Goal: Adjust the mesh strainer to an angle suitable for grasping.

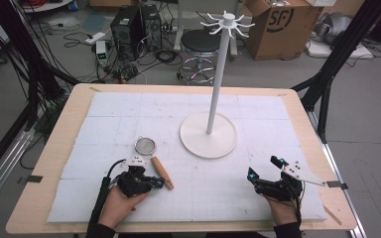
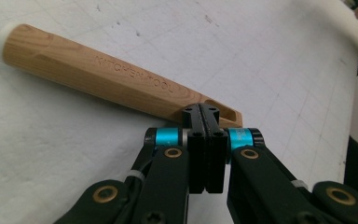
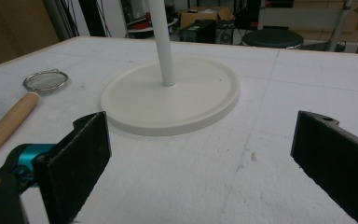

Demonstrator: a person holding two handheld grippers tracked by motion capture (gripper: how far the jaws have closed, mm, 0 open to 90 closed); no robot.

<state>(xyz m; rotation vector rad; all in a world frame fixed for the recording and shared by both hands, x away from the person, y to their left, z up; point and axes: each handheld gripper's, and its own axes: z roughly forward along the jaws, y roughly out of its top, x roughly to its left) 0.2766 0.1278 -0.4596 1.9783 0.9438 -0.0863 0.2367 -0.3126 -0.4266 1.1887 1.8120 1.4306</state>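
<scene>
left gripper (image 2: 206, 122) w/ jaws pressed together sits at the strainer's (image 1: 145, 146) wooden handle (image 2: 98, 72) end on the foam; right gripper (image 3: 200, 154) gaping wide; prob light, stiff, best grabbed mid-handle.

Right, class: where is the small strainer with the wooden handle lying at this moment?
In the high view the strainer lies on the white foam mat, left of the stand's round base, its handle end at the left gripper.

White hook stand (image 1: 209, 134) mid-table; stool (image 1: 200, 42), cardboard box (image 1: 278, 25) behind.
</scene>
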